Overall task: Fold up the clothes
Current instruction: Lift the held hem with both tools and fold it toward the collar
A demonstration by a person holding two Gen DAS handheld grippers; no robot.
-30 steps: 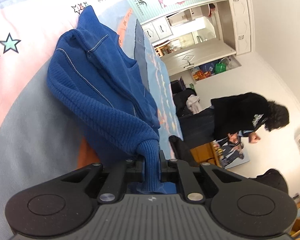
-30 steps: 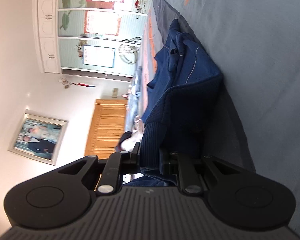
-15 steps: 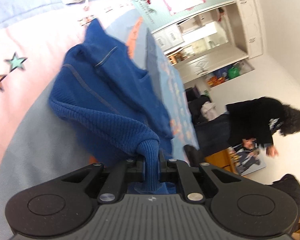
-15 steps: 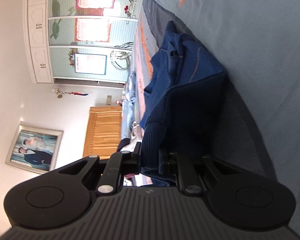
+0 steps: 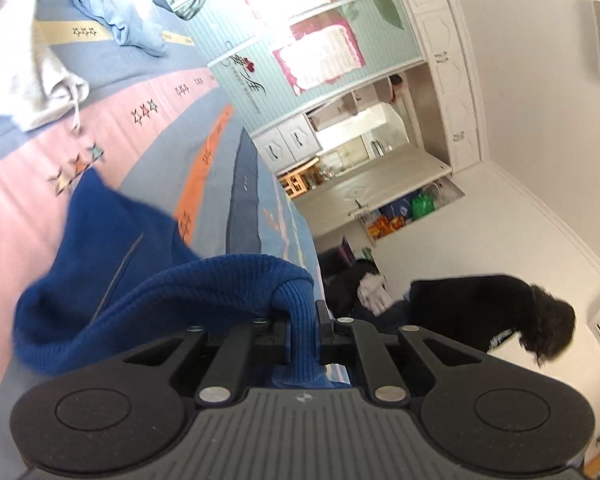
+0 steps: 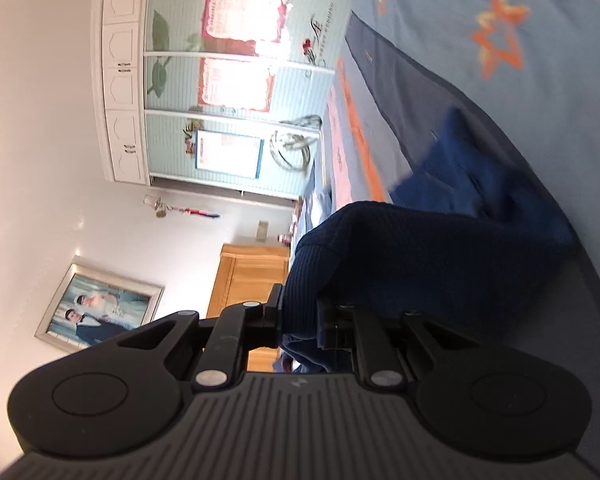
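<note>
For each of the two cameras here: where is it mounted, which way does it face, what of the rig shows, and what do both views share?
Left wrist: sits behind the left tongs, looking along the striped star-print bedspread toward a pale green wardrobe; black tong linkage fills the bottom.
Right wrist: sits behind the right tongs, facing the same wardrobe and a framed portrait; its linkage shows.
Shared: the blue ribbed knit sweater, clamped by both tongs, and the bedspread.

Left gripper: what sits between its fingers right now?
The ribbed hem of the blue sweater is pinched in the left gripper, seen in the left wrist view.
</note>
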